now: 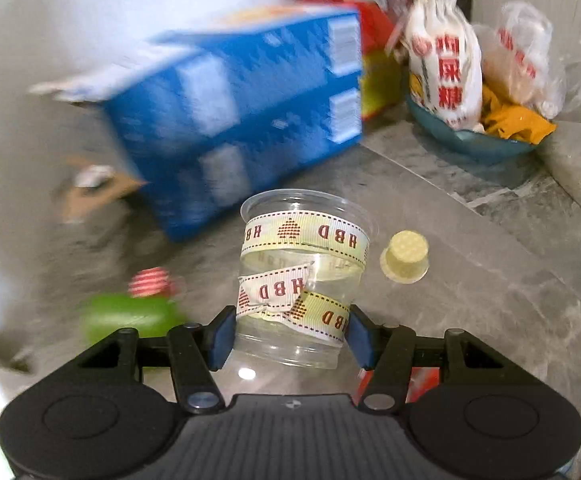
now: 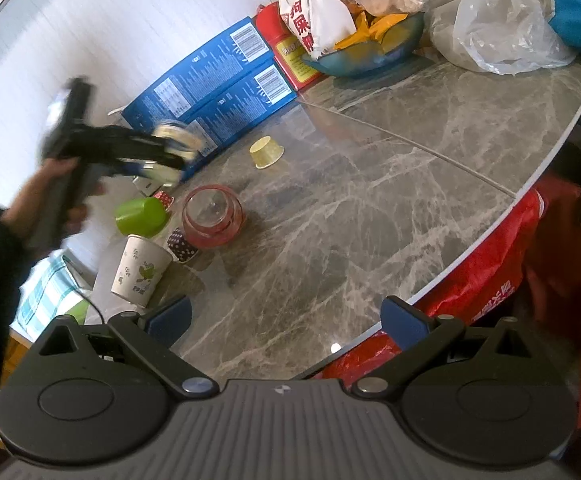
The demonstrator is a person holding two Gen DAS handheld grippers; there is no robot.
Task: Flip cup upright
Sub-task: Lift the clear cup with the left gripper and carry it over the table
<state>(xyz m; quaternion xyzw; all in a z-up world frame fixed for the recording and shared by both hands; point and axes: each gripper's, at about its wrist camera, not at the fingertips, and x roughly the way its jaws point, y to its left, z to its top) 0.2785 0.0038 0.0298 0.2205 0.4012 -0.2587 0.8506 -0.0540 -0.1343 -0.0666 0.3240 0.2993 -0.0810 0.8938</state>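
1. Left wrist view: the left tongs (image 1: 290, 338) pinch the clear plastic cup wrapped in cream "HBD" ribbon (image 1: 304, 276) near its base, one blue pad on each side of the wall.
2. The cup's open rim points up and away from the camera. The cup is held above the grey marble tabletop (image 1: 470, 272).
3. A small pale yellow dotted paper cup (image 1: 405, 257) stands upside down on the tabletop, just to the right of the held cup and apart from it.
4. A large blue cardboard box (image 1: 242, 120) lies behind the cup; it is motion-blurred. A green plastic cup (image 1: 130, 316) and a red-striped paper cup (image 1: 150, 282) sit to the left, also blurred.
5. A blue glass bowl (image 1: 474, 140) holding a white cloth bag with red characters (image 1: 446, 64) stands at the far right.
6. Right wrist view: the right tongs (image 2: 286, 320) are spread wide with nothing between the pads, hovering over the tabletop's near edge.
7. The left tongs (image 2: 162, 148) appear at the left, blurred, carrying the ribboned cup in the air in front of the blue box.
8. On the tabletop below them lie the green cup, a pink-tinted glass jar (image 2: 212, 216), a dark dotted paper cup (image 2: 180, 245) and a white paper cup with a green plant print (image 2: 140, 270).
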